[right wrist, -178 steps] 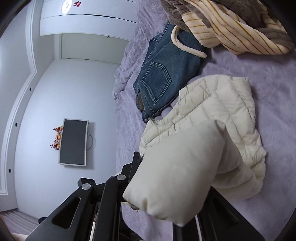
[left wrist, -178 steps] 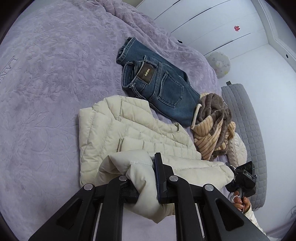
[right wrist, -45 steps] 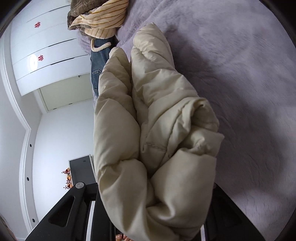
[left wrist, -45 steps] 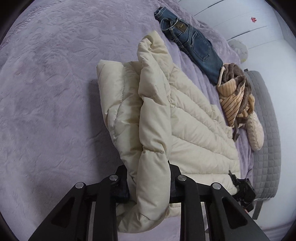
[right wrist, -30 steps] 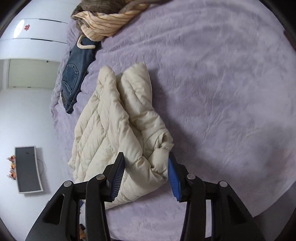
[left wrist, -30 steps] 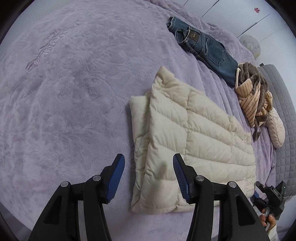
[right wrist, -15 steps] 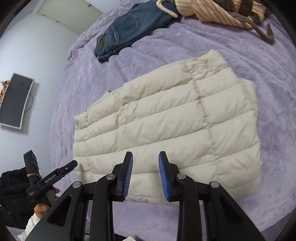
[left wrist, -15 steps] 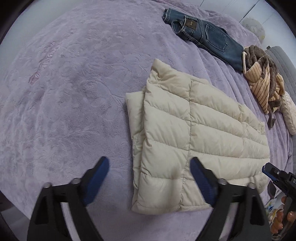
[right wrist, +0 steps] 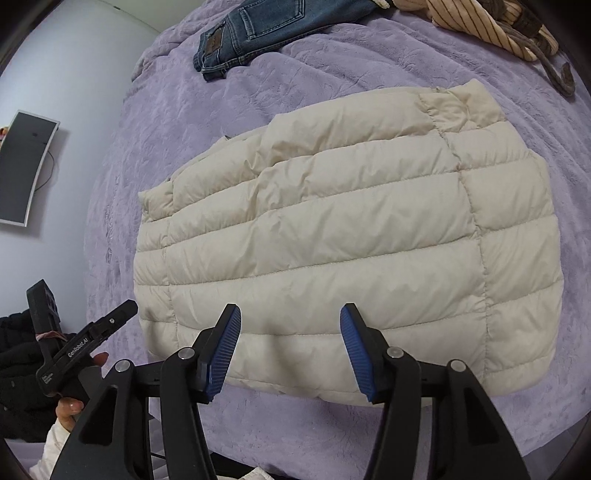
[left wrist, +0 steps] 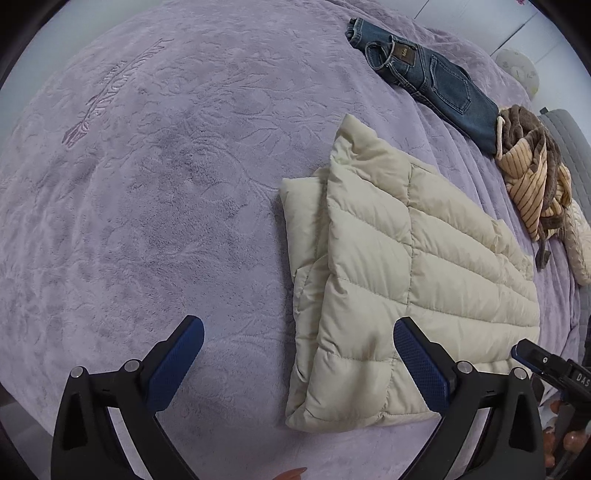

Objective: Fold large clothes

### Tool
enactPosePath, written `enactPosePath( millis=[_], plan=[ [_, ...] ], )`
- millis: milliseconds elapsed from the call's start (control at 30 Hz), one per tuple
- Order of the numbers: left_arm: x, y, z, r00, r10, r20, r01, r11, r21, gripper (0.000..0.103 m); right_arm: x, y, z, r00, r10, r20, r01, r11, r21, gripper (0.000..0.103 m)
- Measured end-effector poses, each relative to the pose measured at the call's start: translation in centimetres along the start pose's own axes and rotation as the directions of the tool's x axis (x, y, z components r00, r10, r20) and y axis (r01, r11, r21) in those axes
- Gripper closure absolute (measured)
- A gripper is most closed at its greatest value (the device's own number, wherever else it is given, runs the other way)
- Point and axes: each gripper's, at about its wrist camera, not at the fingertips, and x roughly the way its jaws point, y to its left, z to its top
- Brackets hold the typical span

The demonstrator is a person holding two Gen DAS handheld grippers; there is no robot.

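A cream quilted puffer jacket (left wrist: 413, 269) (right wrist: 343, 229) lies folded into a flat rectangle on the purple bedspread (left wrist: 155, 192) (right wrist: 424, 62). My left gripper (left wrist: 297, 356) hovers above its near left corner, wide open with nothing between its blue pads. Over the jacket's near edge my right gripper (right wrist: 290, 343) stands apart from the fabric, its jaws opening and holding nothing. The left gripper's body (right wrist: 85, 345) and the hand that holds it show at the lower left of the right wrist view.
Folded blue jeans (left wrist: 424, 74) (right wrist: 266, 26) lie beyond the jacket. A brown and striped garment heap (left wrist: 535, 177) (right wrist: 491, 26) sits beside them, by a grey padded headboard (left wrist: 570, 147). A dark screen (right wrist: 22, 166) hangs on the wall past the bed's edge.
Both grippers have let go of the jacket, which now lies flat and folded. The left jaws spread wide. The right gripper swung around to the jacket's long side and its jaws widened.
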Motion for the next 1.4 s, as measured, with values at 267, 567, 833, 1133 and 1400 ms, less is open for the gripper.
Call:
enactPosePath(
  millis=[267, 567, 833, 1133, 1400],
  plan=[
    [3.4, 3.0, 1.5, 0.984, -0.17, -0.058, 0.161, 0.979, -0.125, 0.0, 1.0, 1.1, 0.4, 0.999, -0.035, 0.022, 0.037, 0.997, -0.062, 0.073],
    [8.5, 2.9, 3.4, 0.876, -0.456, -0.157, 0.442, 0.889, -0.121, 0.0, 4.6, 1.6, 1.0, 0.998, -0.069, -0.005, 0.068, 0.992, -0.11, 0.073],
    [10.2, 0.4, 4.1, 0.842, -0.501, -0.199, 0.503, 0.863, -0.048, 0.001, 5.6, 0.7, 1.3, 0.998, -0.055, -0.023, 0.052, 0.994, -0.099, 0.073],
    [8.1, -2.5, 3.7, 0.781, -0.581, -0.227, 0.59, 0.807, -0.037, 0.073, 5.8, 0.2, 1.3, 0.999, -0.045, -0.025, 0.043, 0.996, -0.072, 0.073],
    [3.4, -5.9, 3.5, 0.794, -0.581, -0.182, 0.597, 0.8, 0.051, 0.073, 4.0, 0.4, 1.7, 0.999, -0.015, -0.03, 0.012, 0.996, -0.092, 0.073]
  ],
)
